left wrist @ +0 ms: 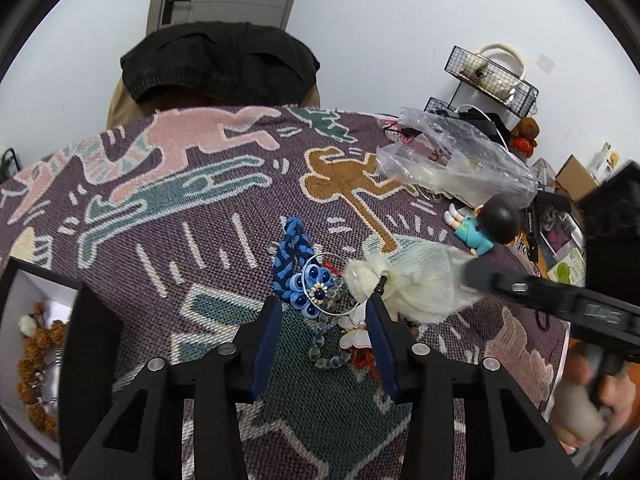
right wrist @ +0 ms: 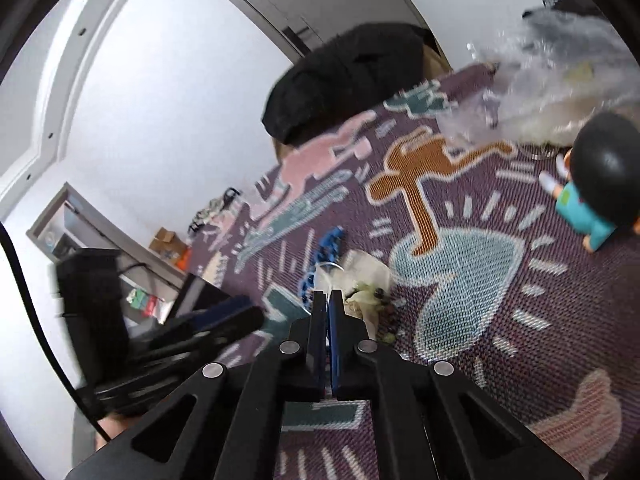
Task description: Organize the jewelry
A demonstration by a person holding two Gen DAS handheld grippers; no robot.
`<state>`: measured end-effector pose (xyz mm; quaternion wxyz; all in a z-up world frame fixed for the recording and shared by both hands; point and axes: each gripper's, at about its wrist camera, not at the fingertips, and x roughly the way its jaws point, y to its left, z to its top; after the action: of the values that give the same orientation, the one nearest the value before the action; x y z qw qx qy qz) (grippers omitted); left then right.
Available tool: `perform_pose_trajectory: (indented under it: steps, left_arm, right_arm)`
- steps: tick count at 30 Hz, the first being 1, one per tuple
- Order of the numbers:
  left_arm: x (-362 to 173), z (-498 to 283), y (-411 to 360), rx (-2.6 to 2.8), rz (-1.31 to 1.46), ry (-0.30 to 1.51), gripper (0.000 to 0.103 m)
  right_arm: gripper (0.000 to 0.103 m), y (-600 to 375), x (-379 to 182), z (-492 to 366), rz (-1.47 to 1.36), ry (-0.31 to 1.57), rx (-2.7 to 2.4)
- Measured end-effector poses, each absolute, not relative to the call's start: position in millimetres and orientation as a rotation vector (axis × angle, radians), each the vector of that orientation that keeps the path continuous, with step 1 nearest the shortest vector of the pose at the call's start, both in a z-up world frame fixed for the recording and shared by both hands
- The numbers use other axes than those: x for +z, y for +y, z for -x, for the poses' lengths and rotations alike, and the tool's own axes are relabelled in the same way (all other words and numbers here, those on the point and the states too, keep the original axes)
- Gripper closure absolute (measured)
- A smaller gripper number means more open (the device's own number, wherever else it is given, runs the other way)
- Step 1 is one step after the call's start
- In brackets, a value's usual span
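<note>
Two tools tilted downward over the jewelry pile (left wrist: 324, 300), right tool (right wrist: 329, 294) shut.

Patterned woven tablecloth (left wrist: 200, 216), jewelry pile (left wrist: 320, 296), gauze pouch (left wrist: 424, 280), doll (left wrist: 486, 226), plastic bag (left wrist: 452, 152)

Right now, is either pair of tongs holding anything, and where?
Left tongs: open, nothing held. Right tongs: shut by the mesh pouch's edge; hold cannot be told.

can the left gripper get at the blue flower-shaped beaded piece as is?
Probably yes. The left gripper has its jaws open just short of the blue flower-shaped beaded piece, nothing between. A thin silver wire hoop lies over it and may come along.
</note>
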<state>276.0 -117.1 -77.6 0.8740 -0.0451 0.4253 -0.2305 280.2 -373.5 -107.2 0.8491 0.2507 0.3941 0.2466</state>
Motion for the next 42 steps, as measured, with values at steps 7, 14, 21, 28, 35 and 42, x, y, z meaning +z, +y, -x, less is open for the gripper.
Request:
perform_pose_trajectory:
  steps: [7,14,21,28,35,42]
  left_arm:
    - [-94.4,-295.2,-120.5,-0.478,0.147,0.943,0.067]
    - [-102.0,-305.8,-130.0,-0.474,0.155,0.97,0.081]
    - [-94.7,-301.8,-135.3,-0.479,0.122,0.95,0.103]
    - [-76.2,-299.1,-131.0,-0.489,0.139,0.917,0.103]
    - [-77.1,-314.2,-136.1,-0.479,0.155,0.986,0.09]
    - [-78.0,-327.3,-154.1,-0.485,0.078,0.967,0.044]
  right_arm:
    - [0.1,-390.2,-87.0,-264.4,-0.548,0.768,0.527]
    - [0.1,-411.7,-75.6,-253.5,-0.578,0.72,0.501]
    - [0.1,-418.6,-77.9,-251.6,-0.584,0.713,0.484]
    - [0.1,-420.7,-80.1,-250.8,-0.596,0.713,0.483]
    - [0.1,-424.4,-80.5,-247.0,-0.603,0.706,0.48]
    - [0.1,-434.8,-88.2,-247.0,-0.619,0.708,0.46]
